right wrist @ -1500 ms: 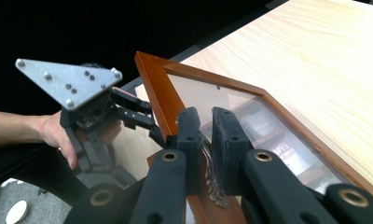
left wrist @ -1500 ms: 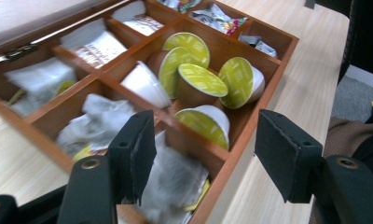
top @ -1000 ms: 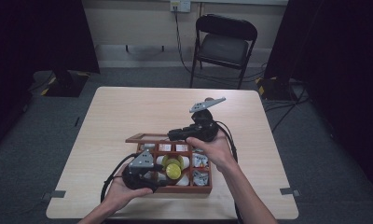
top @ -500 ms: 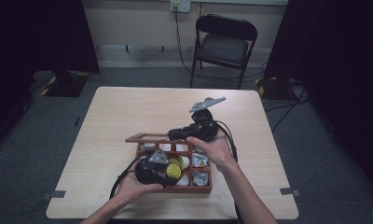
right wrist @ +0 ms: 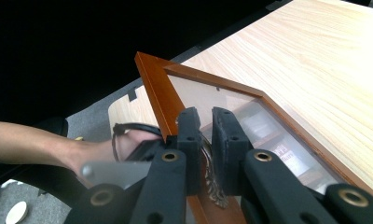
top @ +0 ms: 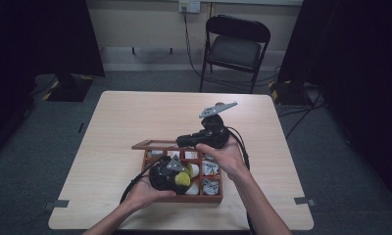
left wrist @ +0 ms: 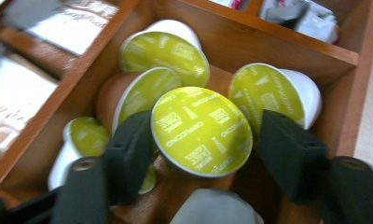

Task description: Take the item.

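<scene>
Left gripper [left wrist: 201, 144] is down inside the wooden box [top: 157, 197], jaws closed on 1 yellow-lidded capsule [left wrist: 201, 129] — a pad pressing each side of its rim, lid facing the camera. They have just been closing, after a brief loosening, with that capsule between them. From the high view the left hand [top: 145, 192] comes in from the near edge, forearm angled up toward the box's near-left part, palm under the gripper body. 4 more capsules [left wrist: 165, 52] of the same kind lie tumbled beneath and around it in that compartment.

Right gripper [right wrist: 207, 142] — jaws nearly together, pinched on the ornate metal handle [right wrist: 211, 179] at the edge of the glass-paned lid [right wrist: 231, 105], which is held raised and tilted above the box's far side. The right hand [top: 223, 152] wraps the gripper body from the near-right, forearm running diagonally back to the table [top: 135, 117] edge. Packets [top: 209, 169] fill the box's right-hand compartments.
</scene>
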The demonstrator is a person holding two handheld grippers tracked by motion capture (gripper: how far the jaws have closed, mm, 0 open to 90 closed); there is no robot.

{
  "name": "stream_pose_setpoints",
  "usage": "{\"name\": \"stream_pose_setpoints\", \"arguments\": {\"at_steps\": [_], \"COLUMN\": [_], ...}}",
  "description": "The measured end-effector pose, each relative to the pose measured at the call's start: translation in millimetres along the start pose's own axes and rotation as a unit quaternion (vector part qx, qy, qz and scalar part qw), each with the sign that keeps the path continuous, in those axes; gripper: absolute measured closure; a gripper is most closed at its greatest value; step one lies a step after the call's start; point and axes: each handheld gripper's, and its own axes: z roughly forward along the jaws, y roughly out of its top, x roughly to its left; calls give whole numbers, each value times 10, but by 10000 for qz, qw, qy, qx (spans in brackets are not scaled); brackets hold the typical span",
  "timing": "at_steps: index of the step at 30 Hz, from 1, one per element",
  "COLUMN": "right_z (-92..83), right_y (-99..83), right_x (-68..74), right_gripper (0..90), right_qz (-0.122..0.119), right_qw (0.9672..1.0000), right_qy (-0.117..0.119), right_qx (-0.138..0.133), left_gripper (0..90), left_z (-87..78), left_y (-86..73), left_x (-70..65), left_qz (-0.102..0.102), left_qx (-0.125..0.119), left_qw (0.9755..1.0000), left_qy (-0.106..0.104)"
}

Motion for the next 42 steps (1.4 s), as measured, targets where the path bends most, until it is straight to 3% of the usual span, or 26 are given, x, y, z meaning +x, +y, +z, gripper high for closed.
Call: {"name": "stream_pose_setpoints", "arguments": {"at_steps": [5,13,17,20,21,22,29,31,36,38,42], "right_z": [1,9,10,10,9,9,10,10,9,9,8], "right_y": [-3,-3,-4,-4,-4,-5,-5,-5,-4,-3,-2], "right_x": [-1,8,8,7,6,6,8,9,7,8,7], "right_gripper": [821,821,822,822,821,822,822,822,822,822,822], "right_qz": [13,12,8,11,9,5,-6,-10,-8,-9,-7], "right_qw": [10000,10000,10000,10000,10000,10000,10000,10000,10000,10000,10000], "right_qy": [11,2,11,6,6,8,11,4,3,2,2], "right_qx": [-25,-9,-8,-4,-7,-8,-8,-8,-10,-10,-11], "left_gripper": [381,395,402,404,404,404,404,405,405,404,405], "left_z": [61,90,100,91,104,84,76,61,23,0,-80], "left_y": [26,34,29,32,28,33,25,24,16,20,19], "left_x": [-30,-19,-37,-26,-46,-15,-33,-29,-40,-56,-94], "left_qz": [35,78,-23,79,-84,112,36,121,75,-34,3], "left_qx": [75,206,131,194,92,255,248,332,299,126,17], "left_qw": [9999,9997,9999,9997,9999,9995,9997,9993,9995,9999,9999], "left_qy": [117,108,97,113,93,133,80,76,110,59,148]}}
